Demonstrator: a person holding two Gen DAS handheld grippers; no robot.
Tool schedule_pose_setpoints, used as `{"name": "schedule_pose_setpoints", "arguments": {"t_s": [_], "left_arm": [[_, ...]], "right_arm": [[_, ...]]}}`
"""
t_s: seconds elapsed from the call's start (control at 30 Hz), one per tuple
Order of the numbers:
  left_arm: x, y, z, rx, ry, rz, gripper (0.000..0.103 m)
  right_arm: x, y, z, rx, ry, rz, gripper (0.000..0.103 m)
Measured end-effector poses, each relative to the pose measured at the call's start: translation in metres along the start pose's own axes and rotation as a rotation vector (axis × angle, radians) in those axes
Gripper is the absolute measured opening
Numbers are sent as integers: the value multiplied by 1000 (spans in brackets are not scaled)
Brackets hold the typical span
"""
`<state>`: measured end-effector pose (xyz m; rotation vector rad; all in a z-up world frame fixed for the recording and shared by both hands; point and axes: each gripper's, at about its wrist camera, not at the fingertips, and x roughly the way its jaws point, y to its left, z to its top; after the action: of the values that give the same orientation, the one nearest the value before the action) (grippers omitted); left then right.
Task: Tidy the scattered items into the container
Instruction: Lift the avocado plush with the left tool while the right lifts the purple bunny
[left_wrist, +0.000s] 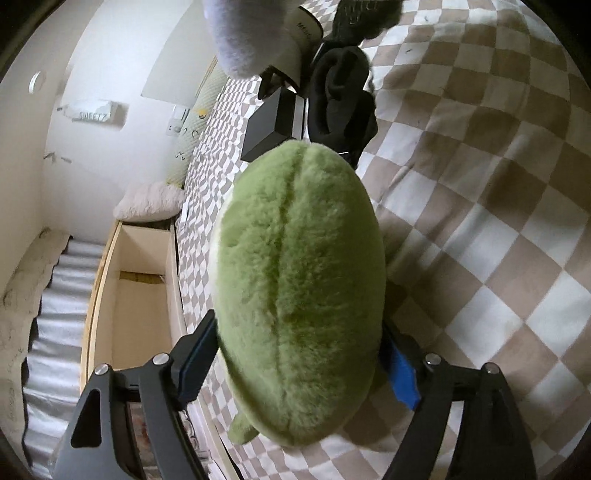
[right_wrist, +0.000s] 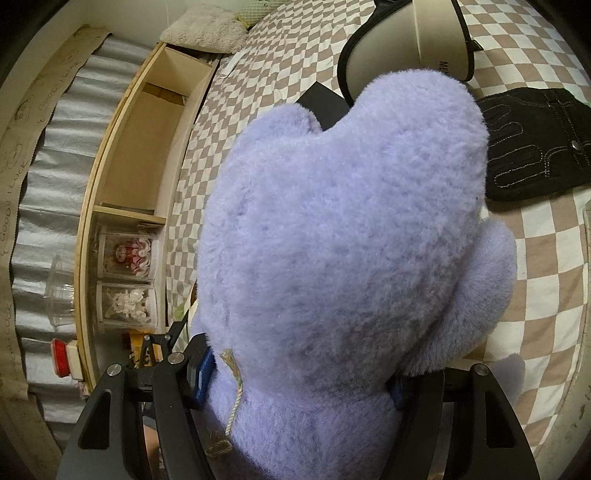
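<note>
Left claw (left_wrist: 299, 373) pinching the green plush (left_wrist: 299, 291) by its sides, held above the checkered bed (left_wrist: 480, 229). Right claw (right_wrist: 301, 376) clamped on the lilac plush (right_wrist: 343, 236), also above the bed. Beyond the lilac plush: cream container (right_wrist: 406, 37) with black trim, black box (left_wrist: 269, 125) touching it, black denim piece (right_wrist: 535, 144) just beside. Wooden shelf (right_wrist: 122, 173) runs along the bed edge.

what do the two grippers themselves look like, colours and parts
Both match: the left gripper and right gripper have matte black angular linkage arms with triangular cut-outs, round silver pivot bolts, and blue pads lining black fingers. No cables, markings or sleeves are visible.
</note>
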<state>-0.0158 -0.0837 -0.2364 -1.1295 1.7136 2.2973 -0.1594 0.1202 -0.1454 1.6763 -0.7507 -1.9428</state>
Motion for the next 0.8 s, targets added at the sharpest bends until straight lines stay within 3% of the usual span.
{"name": "schedule_pose_setpoints", "arguments": {"t_s": [0.13, 0.3, 0.43, 0.8], "left_arm": [[-1, 2, 2, -25, -3, -8, 72], [-8, 21, 3, -167, -20, -40, 66], [-18, 45, 8, -323, -40, -104, 66], [-70, 100, 27, -629, -133, -244, 66]], "right_arm": [[-2, -1, -1, 2, -3, -8, 71], [-8, 3, -5, -27, -10, -18, 71], [-16, 7, -10, -58, -18, -23, 71], [-53, 10, -22, -121, -79, -34, 71]]}}
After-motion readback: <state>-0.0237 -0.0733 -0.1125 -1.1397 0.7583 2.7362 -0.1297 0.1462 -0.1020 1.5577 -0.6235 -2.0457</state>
